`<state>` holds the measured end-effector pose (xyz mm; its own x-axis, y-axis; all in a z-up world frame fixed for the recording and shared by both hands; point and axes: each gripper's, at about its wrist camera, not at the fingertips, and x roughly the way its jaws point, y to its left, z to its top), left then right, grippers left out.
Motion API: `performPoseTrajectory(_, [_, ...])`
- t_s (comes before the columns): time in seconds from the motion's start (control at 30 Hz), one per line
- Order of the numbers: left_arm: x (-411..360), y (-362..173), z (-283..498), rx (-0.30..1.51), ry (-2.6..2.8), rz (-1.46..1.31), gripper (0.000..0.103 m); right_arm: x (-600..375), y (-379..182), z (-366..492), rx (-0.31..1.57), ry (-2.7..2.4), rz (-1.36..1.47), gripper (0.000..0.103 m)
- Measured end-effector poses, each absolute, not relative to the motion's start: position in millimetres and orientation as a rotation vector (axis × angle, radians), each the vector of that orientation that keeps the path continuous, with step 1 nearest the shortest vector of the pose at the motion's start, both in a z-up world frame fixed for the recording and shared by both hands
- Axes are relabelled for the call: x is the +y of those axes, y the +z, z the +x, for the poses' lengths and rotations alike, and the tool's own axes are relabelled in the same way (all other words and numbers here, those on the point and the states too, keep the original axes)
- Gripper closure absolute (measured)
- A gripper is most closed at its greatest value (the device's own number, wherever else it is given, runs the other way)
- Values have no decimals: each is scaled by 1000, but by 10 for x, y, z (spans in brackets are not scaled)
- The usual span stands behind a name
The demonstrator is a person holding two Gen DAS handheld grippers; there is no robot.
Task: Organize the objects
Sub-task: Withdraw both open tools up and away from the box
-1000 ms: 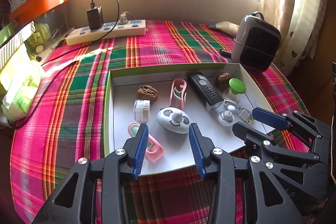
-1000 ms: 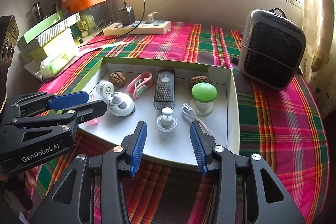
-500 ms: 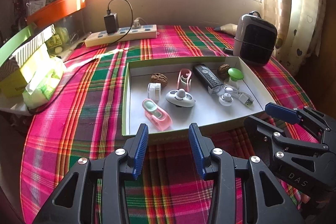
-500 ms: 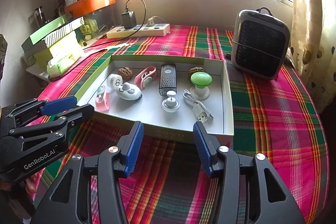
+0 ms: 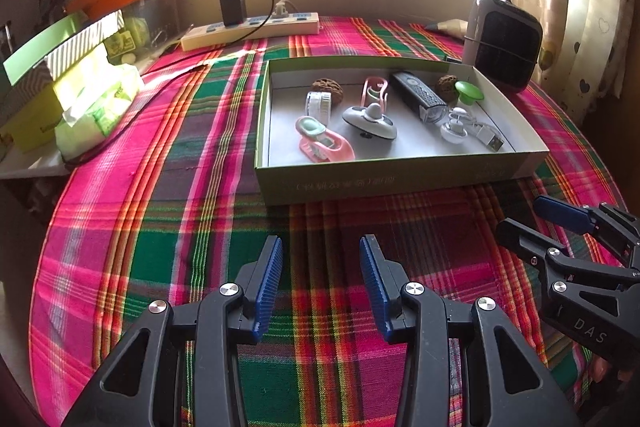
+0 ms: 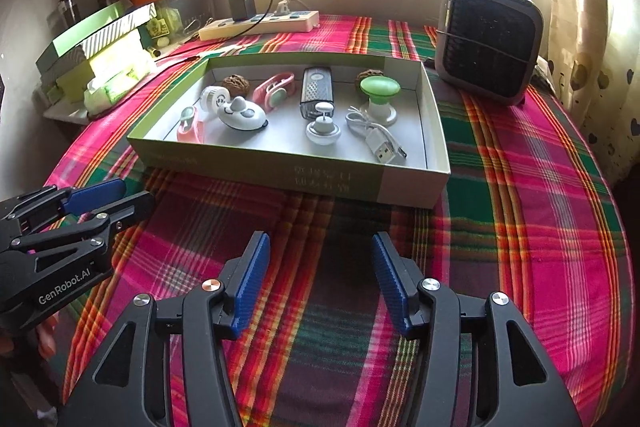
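Sunlit plaid tablecloth [image 5: 168, 227] carries a shallow green box [image 6: 256, 163] near its middle, holding a remote [image 6: 316, 87], walnuts, a mushroom lamp [image 6: 379, 87] and a USB cable [image 6: 376, 137]. Left gripper [image 5: 320, 279] hangs wide and empty; right gripper [image 6: 320, 275], jaws just opening, holds nothing.

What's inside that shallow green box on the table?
The box holds two walnuts, a remote, a green mushroom lamp, a USB cable; its near wall hides some floor.

box [image 5: 396, 183] lettering blurred, second walnut [image 5: 446, 83] half hidden
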<state>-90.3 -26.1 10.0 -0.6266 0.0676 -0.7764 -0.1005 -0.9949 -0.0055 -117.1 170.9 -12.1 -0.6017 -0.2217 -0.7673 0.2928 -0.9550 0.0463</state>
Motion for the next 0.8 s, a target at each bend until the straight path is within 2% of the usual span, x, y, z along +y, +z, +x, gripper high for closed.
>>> performPoseTrajectory(0.5, [-280,17,-867,43,2766,-1331,63,1861,-172,-1115,154,-2622,1272,46])
performPoseTrajectory(0.63, [-261,5,-865,50,2776,-1315,60,1880,-186,-1130,153,-2634,1286,38])
performPoseTrajectory(0.8, [-256,2,-862,50,2775,-1314,59,1875,-188,-1135,160,-2637,1288,37])
